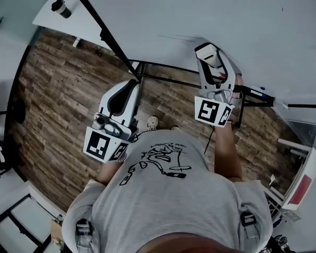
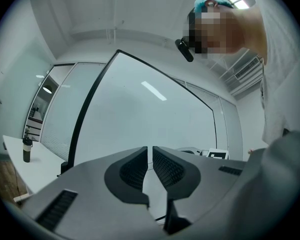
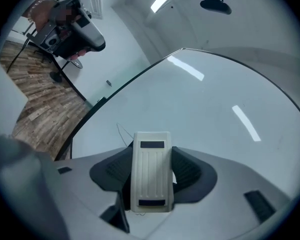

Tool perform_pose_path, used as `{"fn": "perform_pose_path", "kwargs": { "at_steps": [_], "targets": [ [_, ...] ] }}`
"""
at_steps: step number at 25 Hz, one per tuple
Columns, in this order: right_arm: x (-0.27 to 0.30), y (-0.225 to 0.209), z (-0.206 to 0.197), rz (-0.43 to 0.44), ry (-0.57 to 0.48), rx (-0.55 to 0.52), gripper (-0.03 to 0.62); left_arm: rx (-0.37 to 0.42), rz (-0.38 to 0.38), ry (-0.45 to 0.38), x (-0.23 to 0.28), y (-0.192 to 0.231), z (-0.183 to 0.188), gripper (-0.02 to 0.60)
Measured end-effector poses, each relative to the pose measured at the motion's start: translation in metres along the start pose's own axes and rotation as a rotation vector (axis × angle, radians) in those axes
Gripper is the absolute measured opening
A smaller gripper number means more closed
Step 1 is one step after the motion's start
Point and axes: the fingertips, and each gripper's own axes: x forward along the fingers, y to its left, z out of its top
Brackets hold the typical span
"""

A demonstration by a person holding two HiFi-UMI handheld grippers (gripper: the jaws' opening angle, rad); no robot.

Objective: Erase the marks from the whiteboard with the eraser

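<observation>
The whiteboard point(image 1: 226, 15) fills the top of the head view, framed in black. My right gripper point(image 1: 209, 52) is up against its lower part, shut on a cream ribbed eraser point(image 3: 151, 174) that stands between the jaws point(image 3: 151, 151). A thin faint pen line point(image 3: 121, 131) shows on the board point(image 3: 215, 109) just left of the eraser's top. My left gripper point(image 1: 132, 84) hangs lower, near the board's bottom corner. Its jaws point(image 2: 150, 151) are together with only a slit between them and hold nothing, pointing at the board point(image 2: 140, 114).
The board's black stand point(image 1: 163, 73) crosses above the wooden floor point(image 1: 58, 99). A dark cup point(image 1: 60, 8) stands on a white table at top left. A pen tray point(image 1: 295, 105) juts out at the right. White furniture point(image 1: 300, 183) sits at the lower right.
</observation>
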Motion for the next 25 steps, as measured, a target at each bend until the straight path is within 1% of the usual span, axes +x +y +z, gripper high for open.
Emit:
{"fn": "perform_pose_path", "kwargs": {
  "at_steps": [4,13,19,25],
  "targets": [
    [-0.001,-0.023,0.018,-0.040,-0.040,0.024,0.252,0.001,-0.001,-0.003,0.001,0.000,0.000,0.044],
    [0.013,-0.058,0.039,-0.114,-0.082,0.012,0.252,0.001,0.010,-0.004,0.001,0.006,0.003,0.044],
    [0.028,-0.059,0.039,-0.139,-0.083,-0.007,0.252,0.000,0.011,-0.003,0.002,0.011,0.002,0.044],
    [0.031,-0.057,0.037,-0.169,-0.103,-0.020,0.252,-0.001,0.005,-0.006,0.006,0.013,0.003,0.044]
  ]
}}
